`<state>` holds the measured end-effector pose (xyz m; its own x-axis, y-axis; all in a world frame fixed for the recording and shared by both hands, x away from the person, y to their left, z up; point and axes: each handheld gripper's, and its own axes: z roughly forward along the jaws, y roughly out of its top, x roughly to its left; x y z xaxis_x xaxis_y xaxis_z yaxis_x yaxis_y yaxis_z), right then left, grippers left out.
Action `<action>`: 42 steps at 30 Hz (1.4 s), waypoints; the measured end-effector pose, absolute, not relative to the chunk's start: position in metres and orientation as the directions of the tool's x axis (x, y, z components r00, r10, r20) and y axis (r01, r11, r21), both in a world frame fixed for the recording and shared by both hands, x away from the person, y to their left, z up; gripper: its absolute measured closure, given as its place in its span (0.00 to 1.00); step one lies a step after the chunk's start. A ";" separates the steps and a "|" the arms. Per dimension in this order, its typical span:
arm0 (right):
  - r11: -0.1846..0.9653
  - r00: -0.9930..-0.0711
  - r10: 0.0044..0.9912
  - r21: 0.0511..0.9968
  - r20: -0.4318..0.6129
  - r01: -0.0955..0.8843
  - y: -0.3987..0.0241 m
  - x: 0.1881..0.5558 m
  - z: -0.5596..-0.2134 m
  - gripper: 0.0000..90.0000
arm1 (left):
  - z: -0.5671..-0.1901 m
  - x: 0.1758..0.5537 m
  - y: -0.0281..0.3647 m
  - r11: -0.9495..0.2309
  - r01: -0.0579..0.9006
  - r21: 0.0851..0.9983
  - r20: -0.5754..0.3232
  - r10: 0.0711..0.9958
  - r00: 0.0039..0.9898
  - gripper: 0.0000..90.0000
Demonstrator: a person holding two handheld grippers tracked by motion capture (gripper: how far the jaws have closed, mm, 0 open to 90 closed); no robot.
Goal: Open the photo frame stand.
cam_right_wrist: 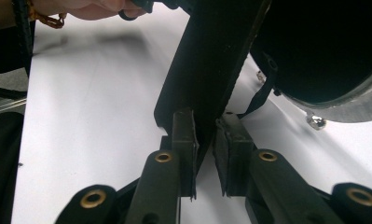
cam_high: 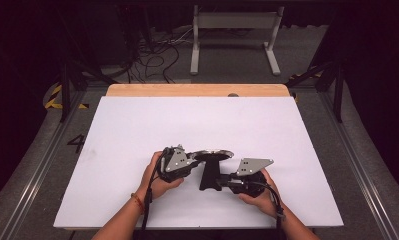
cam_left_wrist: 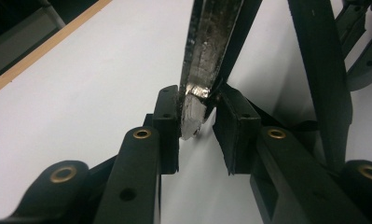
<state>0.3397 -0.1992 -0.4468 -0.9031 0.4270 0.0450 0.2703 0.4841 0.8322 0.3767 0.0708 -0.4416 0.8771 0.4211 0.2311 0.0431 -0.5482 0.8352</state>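
Gripping the black stand (cam_high: 209, 172), both grippers' jaws nearly closed.

White-topped table (cam_high: 137, 130) under black stand (cam_high: 209, 179)

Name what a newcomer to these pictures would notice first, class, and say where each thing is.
A black stand with a round metal-rimmed top sits near the front middle of the white table, between the person's hands. The left gripper pinches the disc's rim from the left. The right gripper clamps the stand's black upright from the right.
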 end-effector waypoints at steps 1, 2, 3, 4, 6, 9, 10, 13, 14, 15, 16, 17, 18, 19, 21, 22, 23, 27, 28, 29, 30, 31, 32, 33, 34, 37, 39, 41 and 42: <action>0.483 -0.903 0.427 0.832 0.047 0.272 -0.199 0.340 -0.447 0.88 | -0.442 0.377 0.071 -0.547 0.042 0.836 0.232 0.422 0.876 0.79; 0.481 -0.903 0.427 0.833 0.050 0.274 -0.199 0.340 -0.447 0.88 | -0.442 0.377 0.071 -0.550 0.044 0.834 0.234 0.425 0.874 0.79; 0.481 -0.902 0.428 0.833 0.051 0.275 -0.199 0.340 -0.447 0.88 | -0.442 0.377 0.070 -0.551 0.037 0.834 0.242 0.425 0.872 0.79; 0.481 -0.901 0.430 0.832 0.051 0.277 -0.199 0.340 -0.447 0.88 | -0.442 0.378 0.070 -0.553 0.036 0.833 0.243 0.423 0.873 0.79; 0.479 -0.899 0.434 0.831 0.056 0.283 -0.199 0.340 -0.447 0.88 | -0.443 0.379 0.070 -0.556 0.039 0.830 0.244 0.426 0.871 0.79; 0.472 -0.896 0.439 0.831 0.068 0.294 -0.200 0.342 -0.447 0.88 | -0.444 0.380 0.069 -0.559 0.036 0.828 0.255 0.432 0.865 0.79; 0.470 -0.895 0.440 0.831 0.072 0.298 -0.200 0.342 -0.448 0.87 | -0.444 0.380 0.069 -0.559 0.044 0.828 0.251 0.441 0.862 0.79; 0.468 -0.892 0.444 0.829 0.079 0.307 -0.200 0.342 -0.447 0.87 | -0.444 0.381 0.069 -0.557 0.032 0.830 0.258 0.434 0.863 0.79; 0.466 -0.892 0.445 0.829 0.082 0.309 -0.200 0.342 -0.448 0.87 | -0.444 0.381 0.069 -0.557 0.032 0.830 0.258 0.434 0.863 0.79; 0.465 -0.892 0.444 0.829 0.084 0.310 -0.200 0.343 -0.448 0.87 | -0.445 0.382 0.069 -0.558 0.031 0.830 0.259 0.434 0.863 0.79; 0.465 -0.892 0.444 0.829 0.084 0.310 -0.200 0.343 -0.448 0.87 | -0.444 0.381 0.069 -0.561 0.031 0.827 0.262 0.434 0.862 0.79; 0.464 -0.891 0.445 0.829 0.087 0.312 -0.200 0.343 -0.448 0.87 | -0.444 0.382 0.069 -0.561 0.030 0.827 0.263 0.435 0.861 0.79; 0.464 -0.891 0.445 0.829 0.088 0.313 -0.200 0.343 -0.448 0.87 | -0.445 0.382 0.069 -0.562 0.031 0.827 0.264 0.435 0.861 0.79; 0.464 -0.890 0.447 0.828 0.089 0.315 -0.200 0.343 -0.448 0.87 | -0.445 0.382 0.069 -0.563 0.026 0.826 0.268 0.434 0.860 0.79; 0.462 -0.890 0.447 0.829 0.090 0.316 -0.200 0.343 -0.448 0.87 | -0.445 0.382 0.069 -0.565 0.024 0.825 0.272 0.434 0.859 0.79; 0.462 -0.890 0.448 0.828 0.089 0.316 -0.200 0.343 -0.448 0.87 | -0.445 0.382 0.069 -0.566 0.022 0.824 0.274 0.433 0.859 0.79; 0.464 -0.889 0.449 0.827 0.089 0.317 -0.200 0.343 -0.448 0.87 | -0.445 0.383 0.069 -0.566 0.022 0.824 0.274 0.433 0.859 0.79; 0.467 -0.886 0.458 0.826 0.079 0.315 -0.199 0.341 -0.447 0.87 | -0.446 0.382 0.069 -0.564 0.033 0.825 0.266 0.440 0.858 0.79; 0.469 -0.885 0.459 0.825 0.077 0.315 -0.199 0.341 -0.447 0.87 | -0.446 0.382 0.069 -0.564 0.036 0.825 0.265 0.443 0.857 0.79; 0.470 -0.885 0.460 0.825 0.076 0.315 -0.198 0.341 -0.447 0.87 | -0.446 0.382 0.069 -0.564 0.036 0.825 0.264 0.442 0.857 0.79; 0.470 -0.884 0.462 0.825 0.075 0.315 -0.198 0.341 -0.447 0.87 | -0.446 0.383 0.069 -0.563 0.027 0.826 0.268 0.435 0.860 0.79; 0.470 -0.884 0.462 0.824 0.075 0.316 -0.198 0.341 -0.447 0.87 | -0.446 0.383 0.069 -0.564 0.026 0.825 0.269 0.434 0.860 0.79; 0.471 -0.884 0.462 0.824 0.073 0.315 -0.198 0.341 -0.447 0.87 | -0.446 0.383 0.070 -0.563 0.030 0.826 0.265 0.434 0.861 0.79; 0.473 -0.884 0.463 0.823 0.071 0.314 -0.198 0.340 -0.447 0.87 | -0.446 0.383 0.070 -0.563 0.029 0.826 0.264 0.432 0.863 0.79; 0.475 -0.883 0.465 0.822 0.069 0.314 -0.198 0.340 -0.446 0.87 | -0.446 0.383 0.070 -0.564 0.029 0.825 0.264 0.431 0.863 0.79; 0.483 -0.880 0.471 0.818 0.058 0.312 -0.197 0.339 -0.446 0.86 | -0.445 0.383 0.070 -0.567 0.026 0.823 0.267 0.427 0.864 0.79; 0.489 -0.879 0.475 0.815 0.050 0.311 -0.196 0.338 -0.445 0.86 | -0.445 0.384 0.071 -0.564 0.023 0.826 0.265 0.424 0.866 0.79; 0.497 -0.877 0.478 0.811 0.040 0.308 -0.196 0.338 -0.444 0.85 | -0.444 0.384 0.074 -0.560 0.026 0.828 0.263 0.428 0.865 0.79; 0.503 -0.876 0.482 0.808 0.031 0.306 -0.196 0.337 -0.444 0.84 | -0.443 0.383 0.075 -0.557 0.025 0.830 0.261 0.427 0.866 0.78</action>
<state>0.3372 -0.1958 -0.4439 -0.8757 0.4818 0.0309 0.3055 0.5035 0.8082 0.3835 0.0748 -0.4435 0.8658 0.4273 0.2605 0.0252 -0.5571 0.8300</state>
